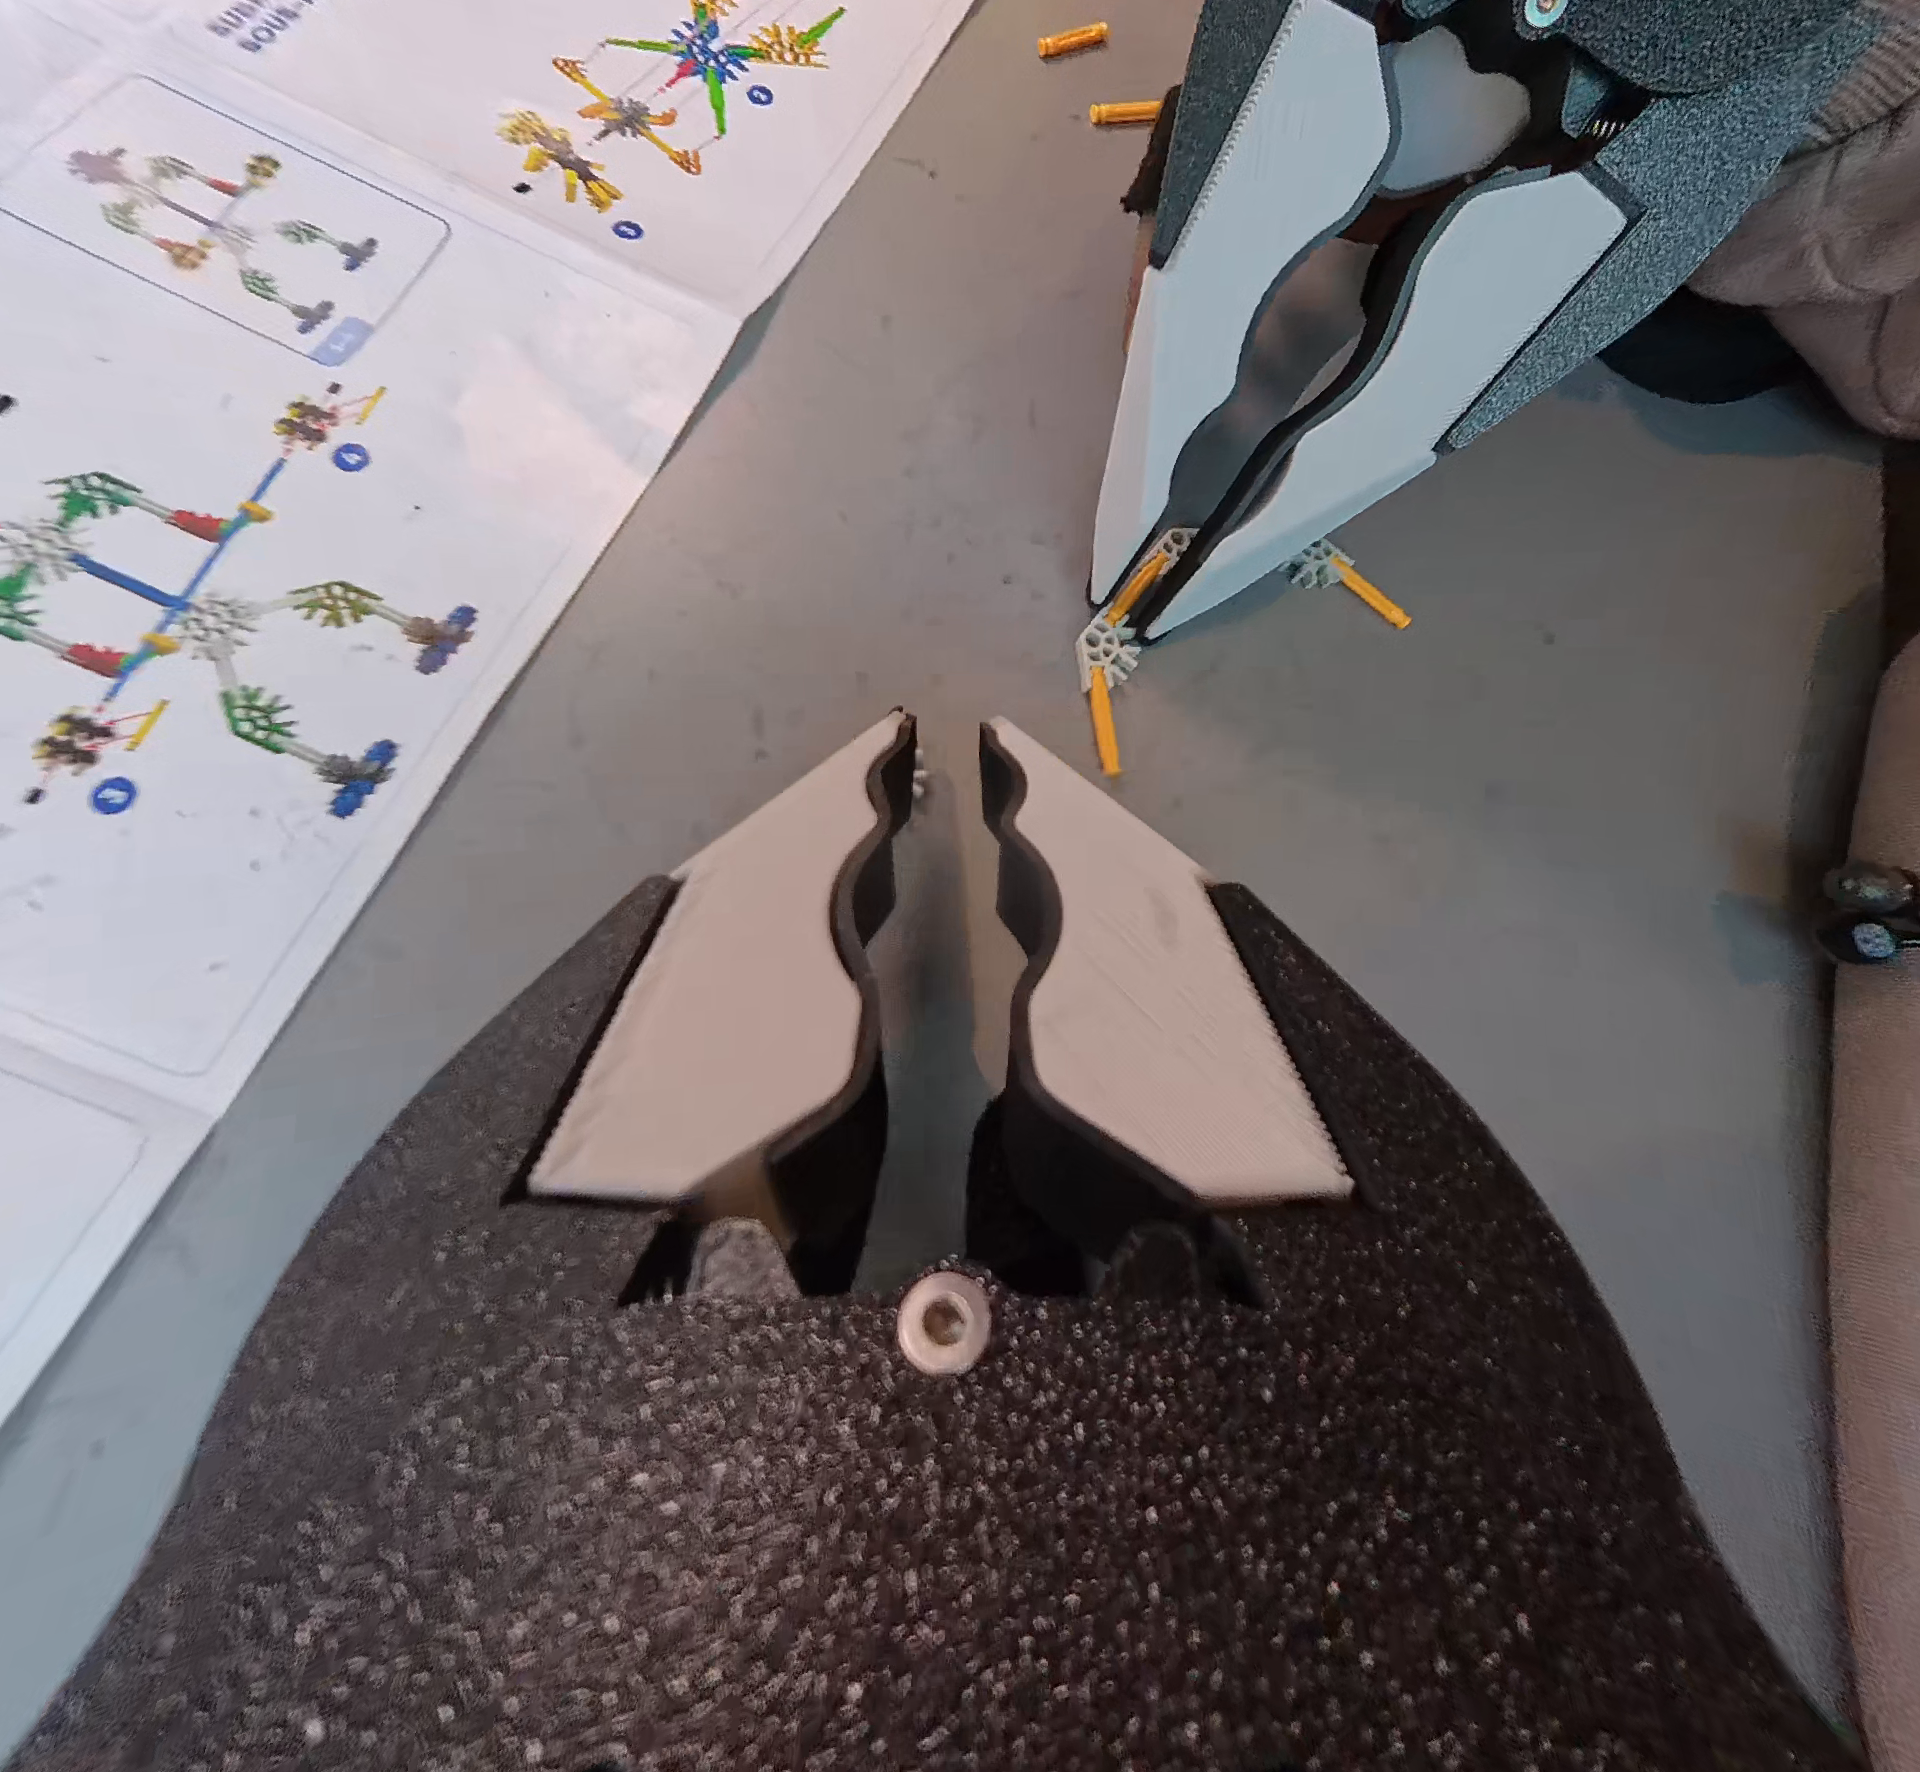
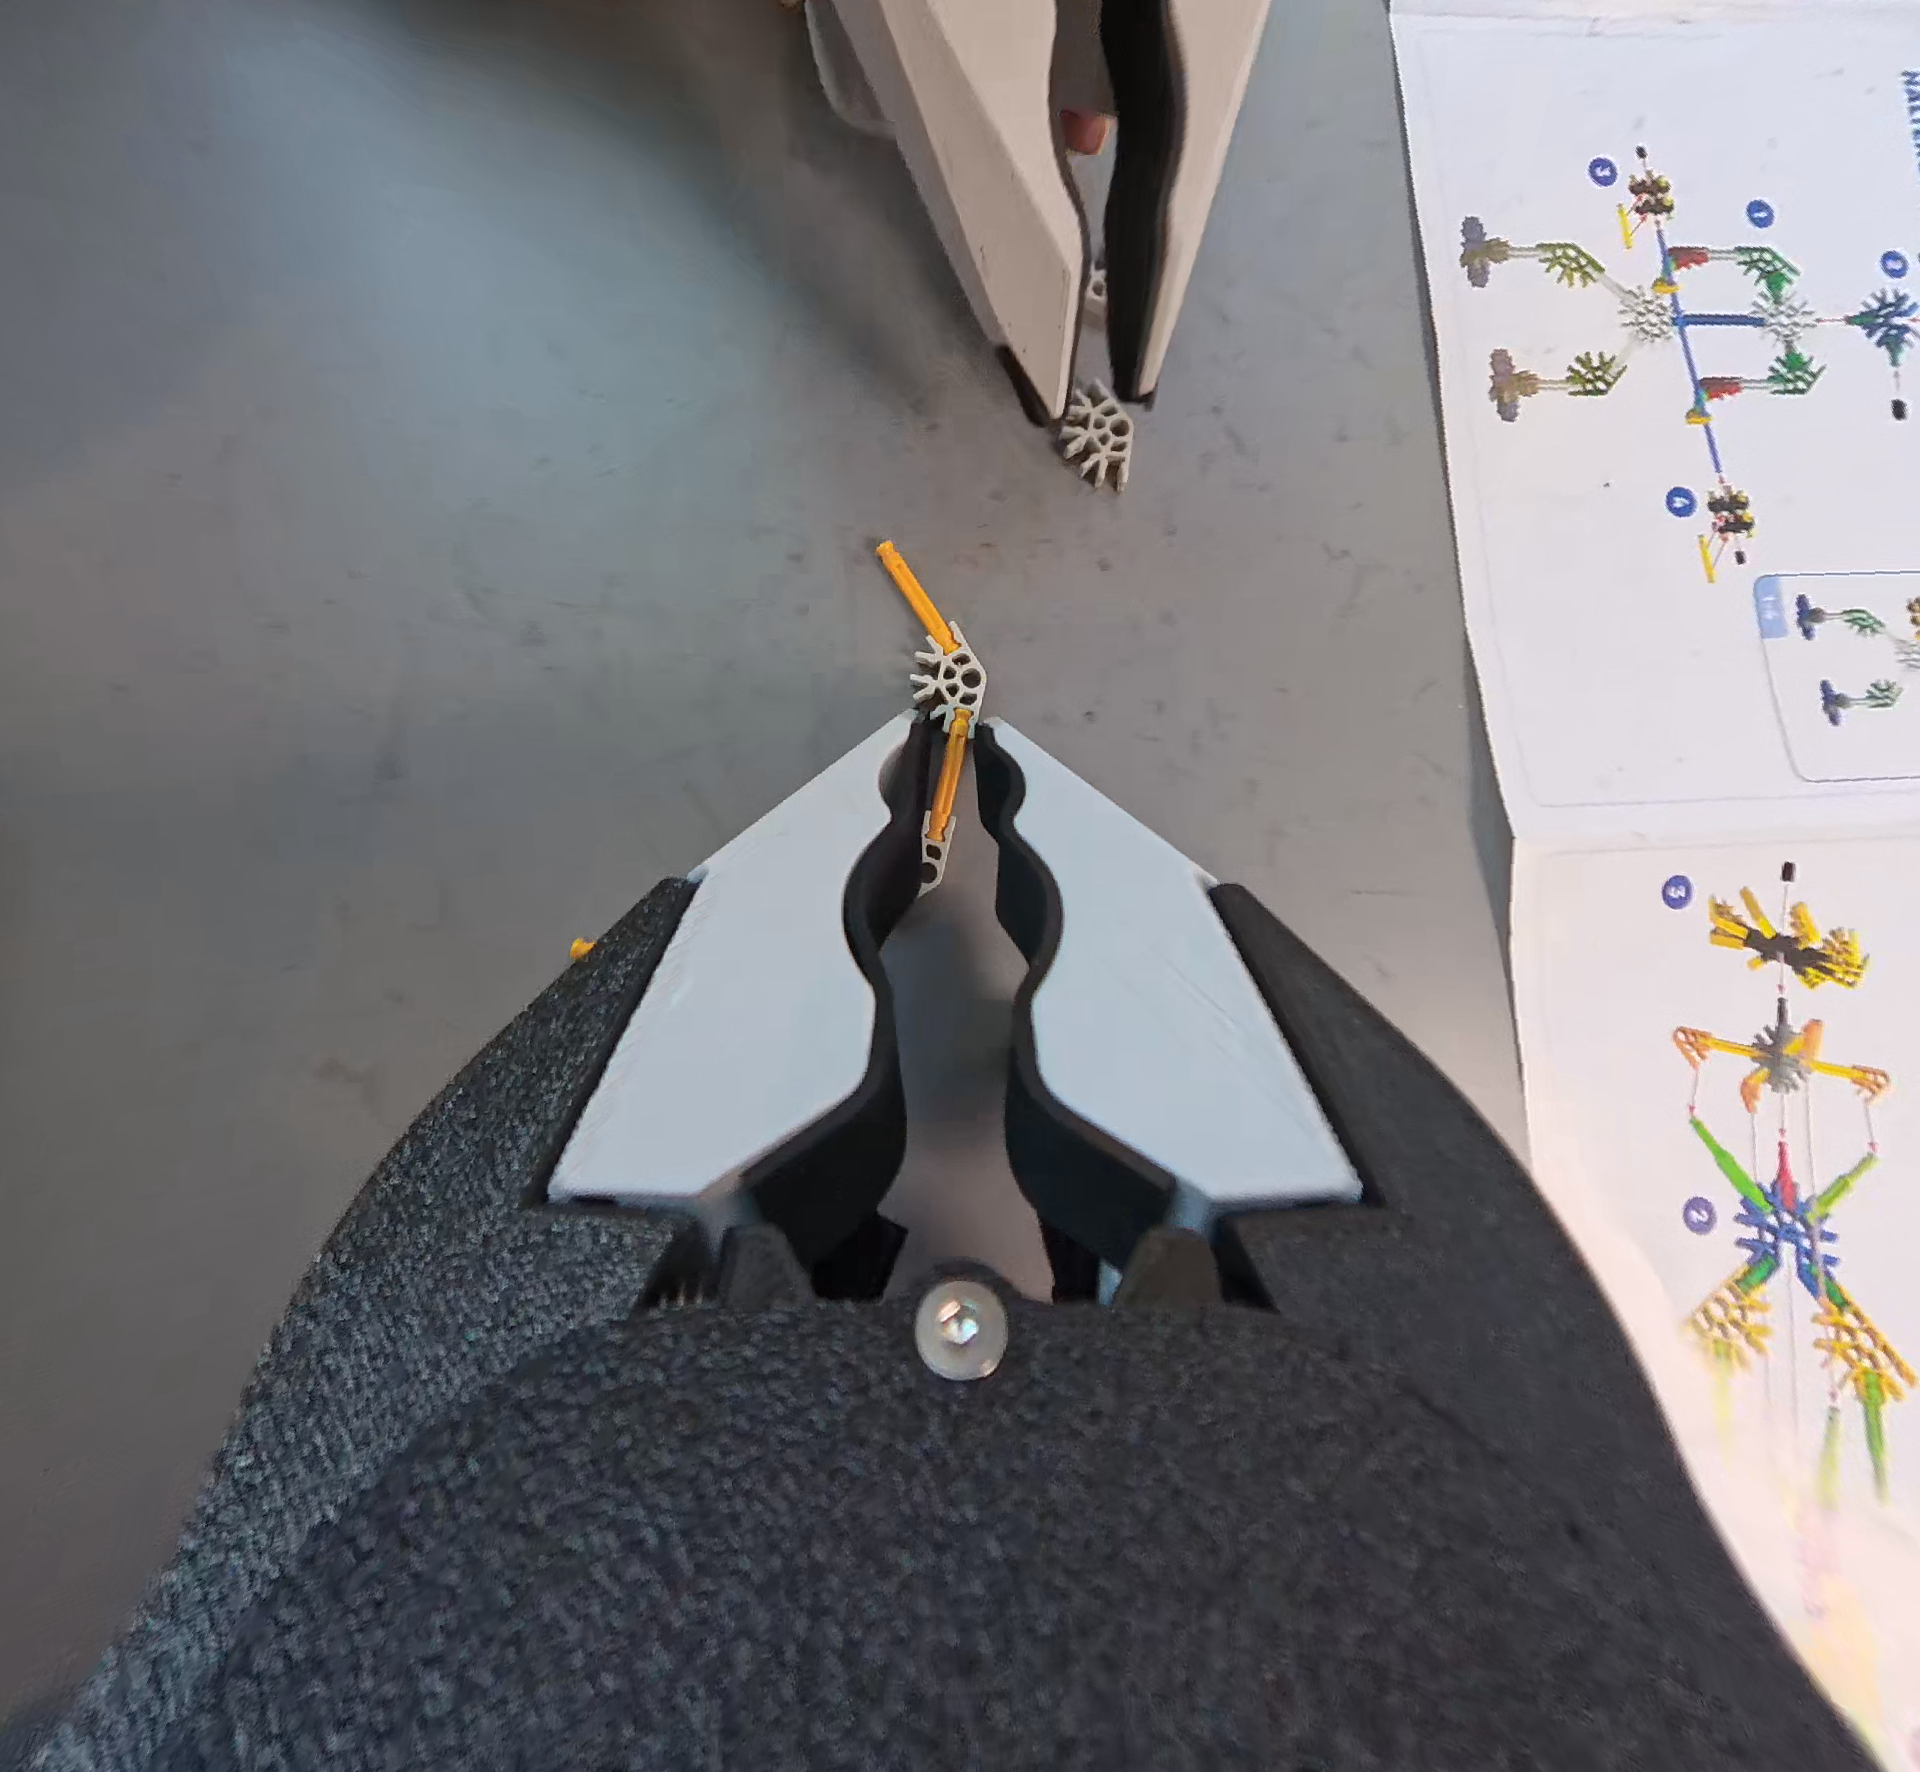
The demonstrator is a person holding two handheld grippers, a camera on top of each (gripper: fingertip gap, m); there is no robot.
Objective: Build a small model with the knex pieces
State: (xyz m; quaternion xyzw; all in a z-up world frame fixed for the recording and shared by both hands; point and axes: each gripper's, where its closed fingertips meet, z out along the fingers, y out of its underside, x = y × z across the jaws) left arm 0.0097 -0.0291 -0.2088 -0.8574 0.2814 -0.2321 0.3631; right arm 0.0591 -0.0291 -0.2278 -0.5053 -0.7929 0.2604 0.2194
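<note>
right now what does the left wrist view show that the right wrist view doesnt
Only the left wrist view: two loose yellow rods on the table, and a third grey connector beyond the right gripper.
Only the right wrist view: the grey connector at the left gripper tips, shown clearly.
Both: the grey table, the instruction sheet, and the rod-and-connector chain in the right gripper.

grey connector with yellow rods (image 2: 951, 683) pinched in right tongs (image 2: 948, 723), loose grey connector (image 2: 1096, 421) at left tongs (image 2: 1091, 392)
</note>
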